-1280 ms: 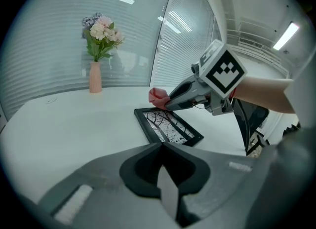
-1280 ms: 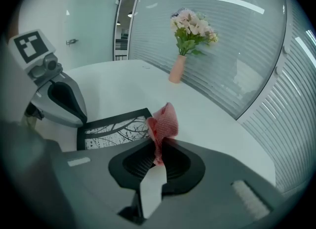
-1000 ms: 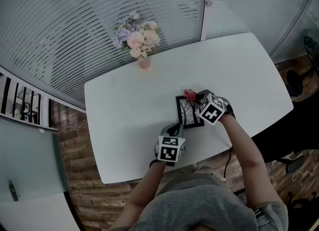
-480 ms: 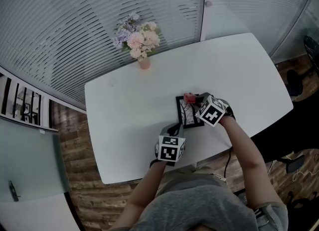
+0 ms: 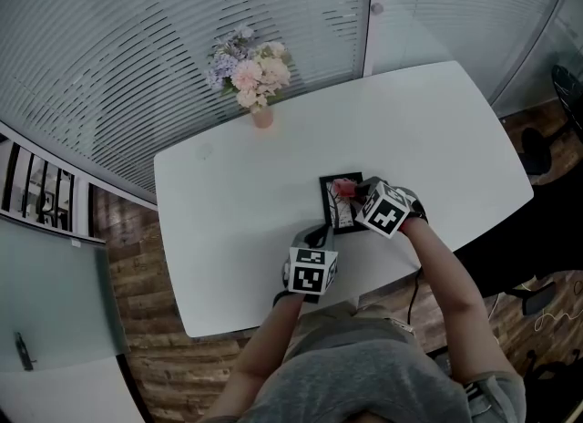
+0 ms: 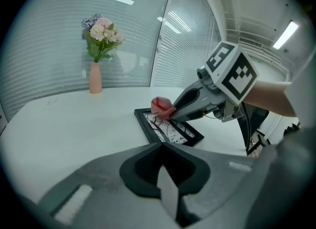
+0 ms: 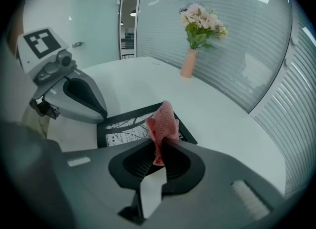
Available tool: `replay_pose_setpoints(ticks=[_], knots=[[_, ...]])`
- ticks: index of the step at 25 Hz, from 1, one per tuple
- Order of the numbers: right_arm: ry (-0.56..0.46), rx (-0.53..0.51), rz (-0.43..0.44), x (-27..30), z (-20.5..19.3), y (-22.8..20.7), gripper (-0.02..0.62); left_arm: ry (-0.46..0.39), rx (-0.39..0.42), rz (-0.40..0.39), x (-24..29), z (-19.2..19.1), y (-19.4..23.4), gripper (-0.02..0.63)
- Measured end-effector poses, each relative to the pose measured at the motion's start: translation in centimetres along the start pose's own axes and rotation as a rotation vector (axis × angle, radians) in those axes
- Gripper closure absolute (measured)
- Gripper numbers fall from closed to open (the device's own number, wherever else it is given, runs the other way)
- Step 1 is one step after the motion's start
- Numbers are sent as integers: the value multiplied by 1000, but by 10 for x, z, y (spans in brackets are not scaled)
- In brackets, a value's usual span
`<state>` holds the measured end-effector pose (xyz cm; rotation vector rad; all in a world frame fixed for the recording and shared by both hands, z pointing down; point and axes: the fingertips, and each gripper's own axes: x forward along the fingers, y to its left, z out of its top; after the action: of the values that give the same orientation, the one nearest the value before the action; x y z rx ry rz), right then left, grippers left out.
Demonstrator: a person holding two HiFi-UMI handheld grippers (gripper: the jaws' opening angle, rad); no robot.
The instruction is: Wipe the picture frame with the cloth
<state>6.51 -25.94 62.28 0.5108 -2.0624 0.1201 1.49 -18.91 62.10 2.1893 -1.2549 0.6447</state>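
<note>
- The black-rimmed rectangular picture frame (image 5: 339, 207), holding a white print of dark branching lines, lies flat on the white oval tabletop (image 5: 228, 193).
- The right tool (image 5: 353, 191) is clenched on a crumpled pink mesh cloth (image 7: 162, 122), which sits on the frame's end farthest from the person.
- The left tool (image 6: 160, 146) has its jaws together with nothing between them, its tip just beside the frame's near corner.

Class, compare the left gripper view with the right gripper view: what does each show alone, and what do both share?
Only the left gripper view: the right gripper seen from outside, its tips on the cloth. Only the right gripper view: the left gripper seen from outside, jaws together. Both: the pink cloth, picture frame, flower vase and white table.
</note>
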Motion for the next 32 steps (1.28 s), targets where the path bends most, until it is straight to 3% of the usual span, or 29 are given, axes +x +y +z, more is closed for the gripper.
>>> replay_pose_setpoints(ticks=[32], knots=[[75, -42, 155, -24, -25, 59, 552, -14, 28, 27, 1, 0, 0, 603]])
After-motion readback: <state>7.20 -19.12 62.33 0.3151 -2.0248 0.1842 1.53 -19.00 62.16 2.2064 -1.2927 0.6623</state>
